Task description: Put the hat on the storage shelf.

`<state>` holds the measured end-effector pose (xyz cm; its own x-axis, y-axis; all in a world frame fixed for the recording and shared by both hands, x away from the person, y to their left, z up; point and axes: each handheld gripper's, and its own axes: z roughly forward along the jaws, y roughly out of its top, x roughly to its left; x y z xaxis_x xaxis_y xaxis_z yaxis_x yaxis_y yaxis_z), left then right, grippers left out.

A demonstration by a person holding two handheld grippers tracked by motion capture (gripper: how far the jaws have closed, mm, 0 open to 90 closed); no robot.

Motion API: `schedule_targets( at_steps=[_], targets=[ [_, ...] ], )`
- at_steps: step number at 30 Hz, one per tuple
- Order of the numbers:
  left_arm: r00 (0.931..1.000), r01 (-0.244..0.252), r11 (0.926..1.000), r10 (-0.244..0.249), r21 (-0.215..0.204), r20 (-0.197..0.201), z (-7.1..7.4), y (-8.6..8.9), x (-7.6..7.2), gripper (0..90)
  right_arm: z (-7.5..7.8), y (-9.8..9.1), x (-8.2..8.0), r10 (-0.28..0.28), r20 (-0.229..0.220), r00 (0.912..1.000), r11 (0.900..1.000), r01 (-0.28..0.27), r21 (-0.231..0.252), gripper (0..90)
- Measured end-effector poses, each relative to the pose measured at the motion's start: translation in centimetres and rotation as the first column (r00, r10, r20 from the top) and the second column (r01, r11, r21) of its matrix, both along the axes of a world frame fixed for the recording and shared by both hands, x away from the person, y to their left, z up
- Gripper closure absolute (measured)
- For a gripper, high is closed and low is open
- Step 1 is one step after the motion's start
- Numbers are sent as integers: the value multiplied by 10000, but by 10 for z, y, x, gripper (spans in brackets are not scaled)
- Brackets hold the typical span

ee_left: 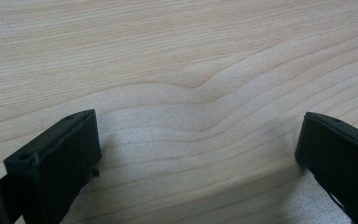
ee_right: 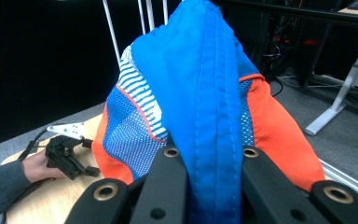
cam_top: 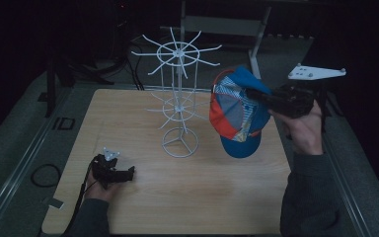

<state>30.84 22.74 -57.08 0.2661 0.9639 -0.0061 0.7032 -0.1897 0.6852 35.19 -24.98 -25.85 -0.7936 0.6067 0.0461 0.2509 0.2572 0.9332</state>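
Above the right half of the pale wooden table, the right gripper holds a blue, orange and striped fabric baseball cap in the air, just to the right of the white wire display stand with radiating hooks. Its jaws are clamped on a fold of the cap's blue cloth; in the right gripper view the blue panel rises between the two black jaws and hides most of the stand behind it, so the crown stands ahead of the jaws and the brim hangs down toward the table. The step in hand looks like carrying the cap to the stand to hang it on one of the hooks. The next move would likely call for bringing the cap leftward and a little up, so that an opening or strap at its back slips over a hook tip, then easing the grip only once the hook bears the weight; a careless push could tip the light stand. The left gripper rests low on the table near the front left, well apart from the cap, its jaws spread wide over bare wood.
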Motion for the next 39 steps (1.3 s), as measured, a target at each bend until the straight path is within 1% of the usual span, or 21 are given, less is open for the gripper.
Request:
schedule_targets(
  at_steps=[7, 9, 17, 27, 30, 36, 39],
  targets=[
    [10000, -3, 10000, 3, -4, 15, 0, 0, 0, 1, 5, -2, 0, 63, 39, 10000, 9998, -63, 176, 877],
    [10000, -5, 10000, 5, -5, 15, 0, 0, 0, 1, 8, -3, 0, 200, 28, 9998, 9993, -201, 321, 878],
    [10000, 3, 10000, -3, 1, 14, 0, 0, 0, 1, 12, -7, 0, 153, 63, 9999, 9988, -156, 470, 878],
    [10000, 5, 10000, -5, -4, 14, 0, 0, 0, 1, 22, -8, -2, 182, 316, 9993, 9977, -203, 654, 878],
    [10000, 12, 10000, -12, -2, 13, 0, 0, 0, 1, 25, -9, -3, 204, 330, 9992, 9970, -228, 739, 878],
    [10000, 19, 10000, -19, -6, 0, 0, 0, 0, 1, 32, -10, -6, 380, 449, 9983, 9949, -420, 920, 878],
    [10000, 21, 10000, -21, -8, 0, 0, 0, 0, 1, 36, -10, -7, 436, 499, 9978, 9949, -479, 887, 877]
  ],
)
